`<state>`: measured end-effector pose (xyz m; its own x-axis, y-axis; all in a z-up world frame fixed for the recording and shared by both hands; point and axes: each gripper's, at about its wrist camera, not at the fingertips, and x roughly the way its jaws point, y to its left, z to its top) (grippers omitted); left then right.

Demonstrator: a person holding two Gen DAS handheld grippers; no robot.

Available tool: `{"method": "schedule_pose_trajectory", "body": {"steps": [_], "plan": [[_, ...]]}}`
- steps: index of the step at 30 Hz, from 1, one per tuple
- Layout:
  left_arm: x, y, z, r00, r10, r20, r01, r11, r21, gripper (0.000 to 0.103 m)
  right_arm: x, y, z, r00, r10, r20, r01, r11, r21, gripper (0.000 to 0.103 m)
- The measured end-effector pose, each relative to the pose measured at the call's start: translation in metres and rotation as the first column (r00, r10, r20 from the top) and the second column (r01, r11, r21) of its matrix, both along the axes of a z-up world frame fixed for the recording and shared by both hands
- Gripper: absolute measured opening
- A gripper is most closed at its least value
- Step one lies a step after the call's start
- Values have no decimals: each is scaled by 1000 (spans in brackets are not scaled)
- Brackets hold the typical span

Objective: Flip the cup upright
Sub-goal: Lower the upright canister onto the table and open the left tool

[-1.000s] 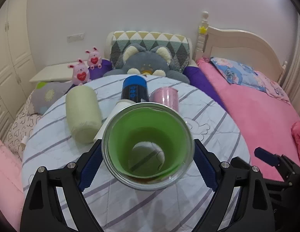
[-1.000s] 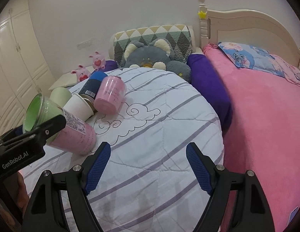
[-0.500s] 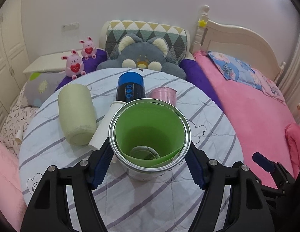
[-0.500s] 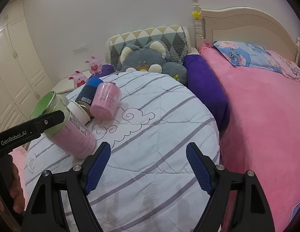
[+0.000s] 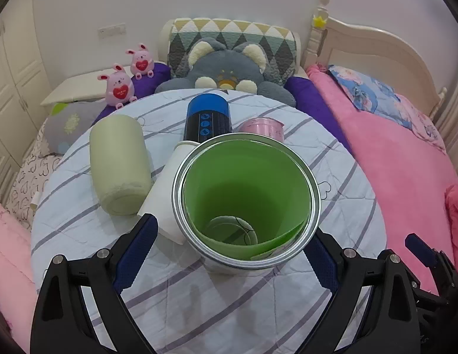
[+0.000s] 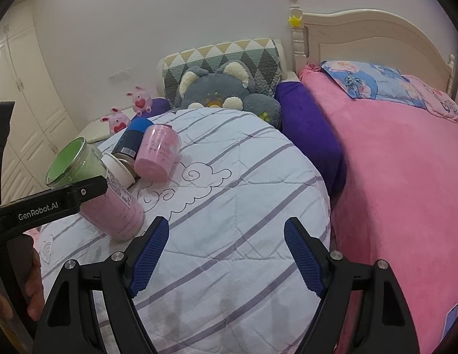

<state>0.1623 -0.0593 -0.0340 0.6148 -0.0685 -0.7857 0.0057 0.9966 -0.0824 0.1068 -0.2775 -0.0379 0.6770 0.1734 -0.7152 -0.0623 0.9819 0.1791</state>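
A glass cup with a green lining and pink wrap stands nearly upright on the striped round cushion, mouth up; it also shows in the right wrist view. My left gripper has its blue pads on either side of the cup; in the right wrist view one of its fingers lies against the cup's side. My right gripper is open and empty over the cushion, to the right of the cup.
Behind the cup lie a pale green cup, a white cup, a blue and black can and a pink cup, all on their sides. A pink bed is on the right. Plush toys sit at the back.
The left gripper has tilted the green-lined cup from lying on its side to nearly upright on the cushion. The right gripper has stayed open and almost still.
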Motion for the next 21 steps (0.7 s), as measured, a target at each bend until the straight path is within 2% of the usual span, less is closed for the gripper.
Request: {"method": "schedule_pose_trajectory", "body": {"steps": [13,21], "plan": [[-23,-5,14,998,-39,44,38,999,38,96,-19,0,16,999,-34,39,34,999,-1,82],[-62,12,34,990,-54,132,48,998,45,98,-51,14,36,993,-50,110,53,998,-19,82]]}}
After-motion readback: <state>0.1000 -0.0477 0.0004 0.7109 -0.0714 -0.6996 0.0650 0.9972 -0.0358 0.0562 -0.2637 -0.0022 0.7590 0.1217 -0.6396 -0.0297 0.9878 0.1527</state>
